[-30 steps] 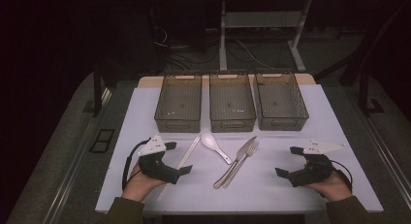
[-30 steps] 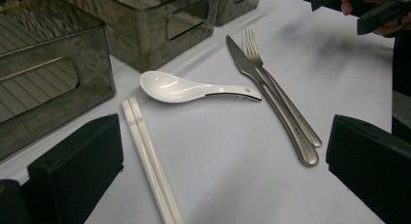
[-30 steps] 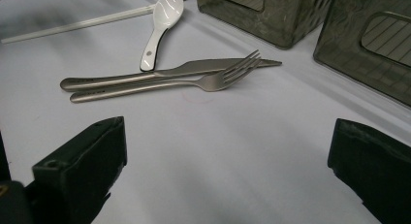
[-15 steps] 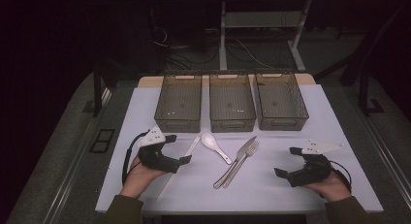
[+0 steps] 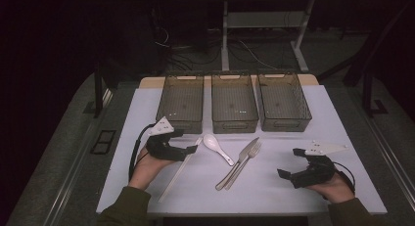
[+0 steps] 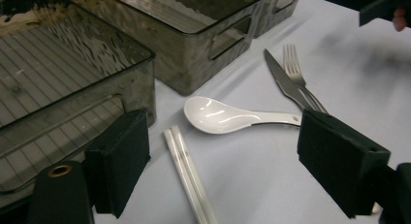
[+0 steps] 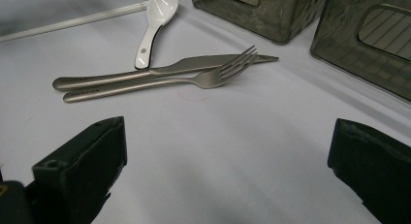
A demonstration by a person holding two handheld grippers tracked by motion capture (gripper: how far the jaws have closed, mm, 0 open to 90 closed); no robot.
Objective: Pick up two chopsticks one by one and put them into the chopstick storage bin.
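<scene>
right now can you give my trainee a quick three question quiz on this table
1. How many smoked clear plastic bins stand in the row?
2. True or false: the white ceramic soup spoon lies inside a bin.
3. Which lies between the left claw's open jaws: A the pair of white chopsticks, B the steel fork, C the steel table knife?

Key: 1. three. 2. false, it lies on the white tabletop. 3. A; the jaws have just been closing but don't yet press on them.
</scene>
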